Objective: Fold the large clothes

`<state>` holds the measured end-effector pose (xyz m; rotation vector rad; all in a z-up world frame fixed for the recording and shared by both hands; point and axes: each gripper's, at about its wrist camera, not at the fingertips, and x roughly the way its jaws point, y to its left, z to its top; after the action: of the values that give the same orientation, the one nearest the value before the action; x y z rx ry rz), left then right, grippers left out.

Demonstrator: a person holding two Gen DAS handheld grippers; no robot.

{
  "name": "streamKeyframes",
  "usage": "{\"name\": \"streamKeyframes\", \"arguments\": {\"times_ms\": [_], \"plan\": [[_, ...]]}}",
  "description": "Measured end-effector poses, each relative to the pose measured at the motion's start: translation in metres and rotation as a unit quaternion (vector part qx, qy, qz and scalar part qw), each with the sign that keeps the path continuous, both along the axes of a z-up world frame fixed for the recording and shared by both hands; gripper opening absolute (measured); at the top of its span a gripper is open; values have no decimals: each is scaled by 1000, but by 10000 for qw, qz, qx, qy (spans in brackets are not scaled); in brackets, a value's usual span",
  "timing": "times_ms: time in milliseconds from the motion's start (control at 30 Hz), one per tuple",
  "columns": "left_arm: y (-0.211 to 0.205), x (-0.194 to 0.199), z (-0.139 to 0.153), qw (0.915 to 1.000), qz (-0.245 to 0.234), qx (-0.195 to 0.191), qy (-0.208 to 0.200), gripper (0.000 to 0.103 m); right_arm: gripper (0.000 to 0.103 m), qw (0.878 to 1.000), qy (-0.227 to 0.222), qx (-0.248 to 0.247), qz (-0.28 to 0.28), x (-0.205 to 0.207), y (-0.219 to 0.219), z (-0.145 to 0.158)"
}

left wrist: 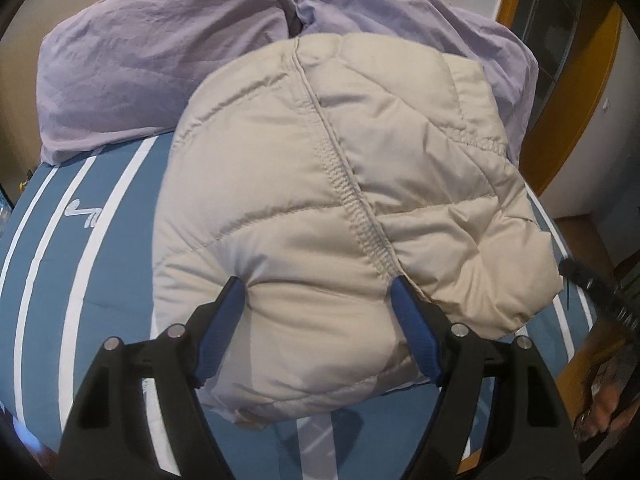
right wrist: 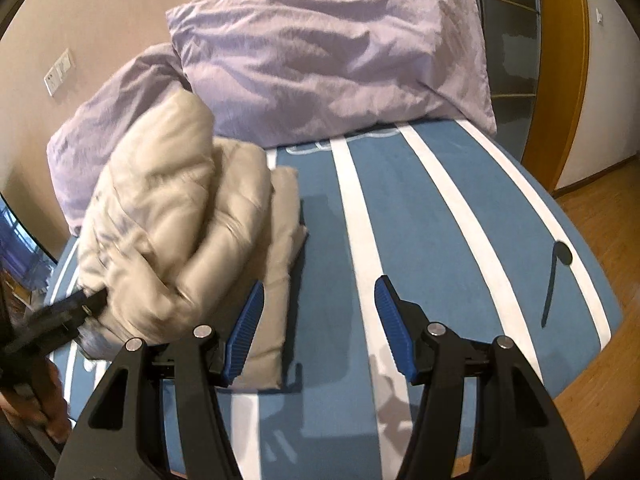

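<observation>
A beige quilted down jacket (left wrist: 320, 184) lies folded into a thick bundle on the blue bed cover. My left gripper (left wrist: 318, 296) has its blue pads (left wrist: 222, 312) pressed into the near bulge of the jacket, gripping a thick fold. In the right wrist view the jacket (right wrist: 176, 240) looks blurred and partly lifted at the left, with the left gripper's black tip (right wrist: 84, 300) in it. My right gripper (right wrist: 318, 300) is open and empty above the cover, just right of the jacket.
Two lilac pillows (left wrist: 160, 60) (right wrist: 332, 60) lie at the head of the bed. The blue cover with white stripes (right wrist: 440, 220) spreads to the right. Wooden floor (right wrist: 600, 240) and a door frame lie beyond the bed edge.
</observation>
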<state>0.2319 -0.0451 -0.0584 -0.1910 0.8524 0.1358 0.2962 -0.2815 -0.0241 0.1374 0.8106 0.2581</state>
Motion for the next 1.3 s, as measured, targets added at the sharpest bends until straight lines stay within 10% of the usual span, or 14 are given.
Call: {"name": "streamKeyframes", "arguments": {"times_ms": [667,1300], "plan": [[-4,1,-11,9994,-353,57,45,75,39,9973,-87,422,597,17,64,20],[-1,1,27,9977,-525,-262,-344,75,18,9951,921,226,296,26,70,-46]]}}
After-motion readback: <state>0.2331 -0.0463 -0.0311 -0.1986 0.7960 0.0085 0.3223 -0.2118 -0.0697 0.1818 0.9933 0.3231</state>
